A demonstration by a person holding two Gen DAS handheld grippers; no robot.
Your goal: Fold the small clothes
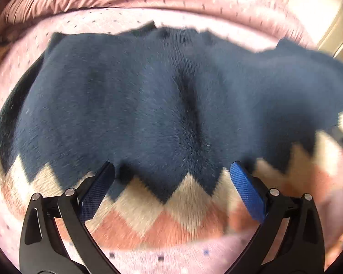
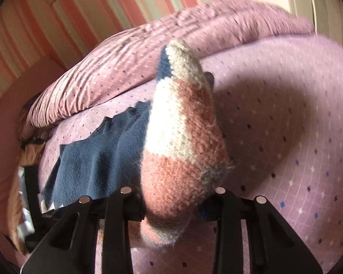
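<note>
A small knitted sweater (image 1: pixel 148 105), navy with a cream and salmon zigzag hem, lies spread on the pink bed. My left gripper (image 1: pixel 171 182) is open just above the hem, its blue pads (image 1: pixel 247 189) on either side of a zigzag point, holding nothing. My right gripper (image 2: pixel 171 205) is shut on a bunched corner of the sweater's hem (image 2: pixel 183 141), which stands up between the jaws and hides the fingertips. The navy body (image 2: pixel 98 157) trails off to the left on the bed.
The pink dotted bed sheet (image 2: pixel 285 125) lies all around. A rumpled pink duvet (image 2: pixel 130 52) is heaped at the back. A striped wall (image 2: pixel 91 4) is behind. The other gripper's black frame (image 2: pixel 32 182) shows at the left edge.
</note>
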